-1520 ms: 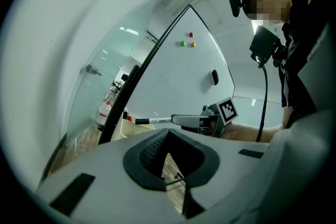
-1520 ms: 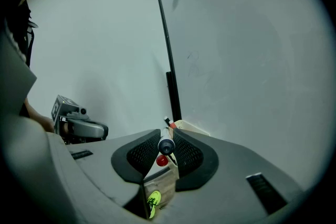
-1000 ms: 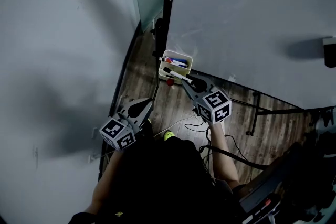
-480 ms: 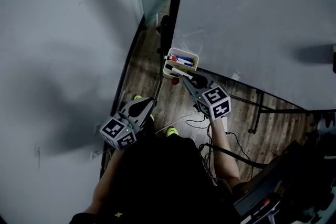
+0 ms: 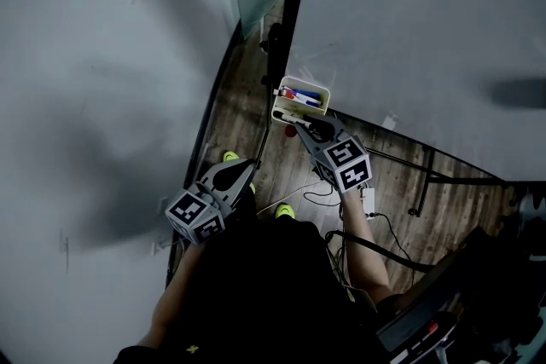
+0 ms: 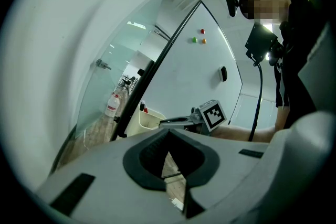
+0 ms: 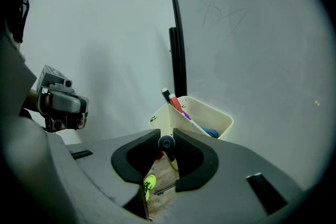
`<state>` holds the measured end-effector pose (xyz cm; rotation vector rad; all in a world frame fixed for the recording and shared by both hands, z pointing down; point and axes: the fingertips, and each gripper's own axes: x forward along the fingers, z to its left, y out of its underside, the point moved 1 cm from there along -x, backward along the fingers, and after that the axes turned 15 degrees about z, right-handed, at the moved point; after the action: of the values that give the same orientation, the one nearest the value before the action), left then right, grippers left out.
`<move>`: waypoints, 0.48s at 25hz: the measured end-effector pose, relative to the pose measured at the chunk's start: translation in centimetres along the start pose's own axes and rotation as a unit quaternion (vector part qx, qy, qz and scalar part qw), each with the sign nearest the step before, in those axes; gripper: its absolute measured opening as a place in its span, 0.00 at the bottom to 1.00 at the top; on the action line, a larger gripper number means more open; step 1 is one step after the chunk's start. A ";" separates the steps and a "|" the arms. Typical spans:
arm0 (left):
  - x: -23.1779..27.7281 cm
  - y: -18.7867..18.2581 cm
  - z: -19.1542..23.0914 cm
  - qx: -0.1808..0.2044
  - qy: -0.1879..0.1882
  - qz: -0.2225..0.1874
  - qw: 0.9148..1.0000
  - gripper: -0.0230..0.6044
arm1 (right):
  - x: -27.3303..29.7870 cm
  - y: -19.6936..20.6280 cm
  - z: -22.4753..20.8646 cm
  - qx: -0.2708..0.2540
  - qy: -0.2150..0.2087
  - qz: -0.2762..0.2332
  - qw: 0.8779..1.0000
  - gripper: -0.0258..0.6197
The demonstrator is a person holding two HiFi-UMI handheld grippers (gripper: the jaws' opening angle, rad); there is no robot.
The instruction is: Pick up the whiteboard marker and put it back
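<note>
Left hand-held gripper: jaws pressed together, empty, near body. Right hand-held gripper: pinching whiteboard marker, just short of cream marker holder. Risk: tip snags rim or stored markers, twists loose, drops to floor. Versus second ago: right gripper lower, nearer holder.

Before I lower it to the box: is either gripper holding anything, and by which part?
The right gripper clamps the whiteboard marker near its dark end; the left gripper is shut and empty.
</note>
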<state>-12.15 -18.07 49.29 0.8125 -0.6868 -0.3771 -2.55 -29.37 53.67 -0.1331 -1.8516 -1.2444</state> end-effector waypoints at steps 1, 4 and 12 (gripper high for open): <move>0.0 0.0 0.0 -0.001 0.000 0.001 1.000 0.07 | 0.0 -0.1 0.0 -0.001 0.001 0.000 1.000 0.16; 0.2 0.0 0.0 0.000 0.002 0.001 1.000 0.07 | 0.1 -0.1 -0.1 -0.004 0.002 0.000 1.000 0.16; 0.5 -0.1 -0.3 0.005 0.008 0.006 1.000 0.07 | 0.1 0.0 -0.1 -0.010 0.010 0.002 1.000 0.16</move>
<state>-11.57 -18.26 49.25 0.8189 -0.6781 -0.3562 -2.53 -29.49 53.76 -0.1338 -1.8217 -1.2567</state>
